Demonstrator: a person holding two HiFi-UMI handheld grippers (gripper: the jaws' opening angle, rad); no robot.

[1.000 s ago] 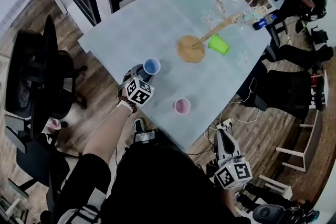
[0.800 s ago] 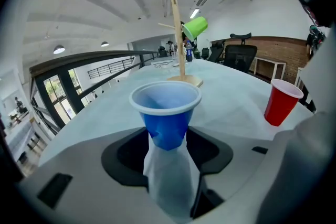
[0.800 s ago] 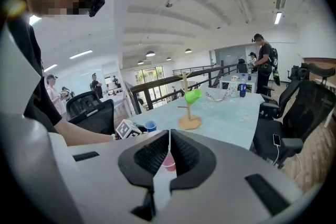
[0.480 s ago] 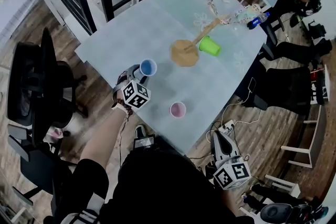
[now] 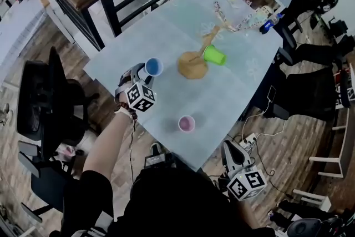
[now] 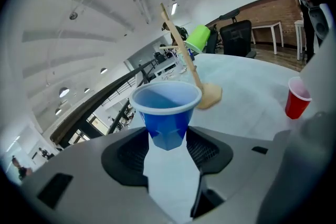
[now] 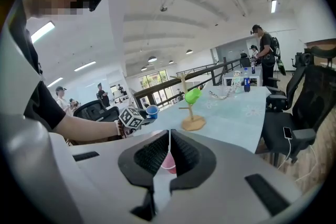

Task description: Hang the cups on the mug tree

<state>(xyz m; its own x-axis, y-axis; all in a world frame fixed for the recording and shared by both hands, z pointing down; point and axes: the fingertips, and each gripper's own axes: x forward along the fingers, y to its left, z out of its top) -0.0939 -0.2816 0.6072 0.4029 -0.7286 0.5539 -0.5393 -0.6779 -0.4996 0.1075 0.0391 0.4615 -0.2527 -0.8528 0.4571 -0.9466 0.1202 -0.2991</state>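
table [image 5: 166,36]: pale blue | railing [image 5: 112,22]: dark | office chair [image 5: 39,108]: black

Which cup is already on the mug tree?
The green cup: it hangs tilted on a peg of the wooden mug tree. The blue cup is clamped in the left gripper, and the pink cup stands upright on the table.

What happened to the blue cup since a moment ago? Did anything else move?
The left gripper, holding the blue cup, has lifted it up off the table and tipped it slightly. The pink cup still stands on the table, the green cup still hangs on the mug tree, and the right gripper stays shut and empty.
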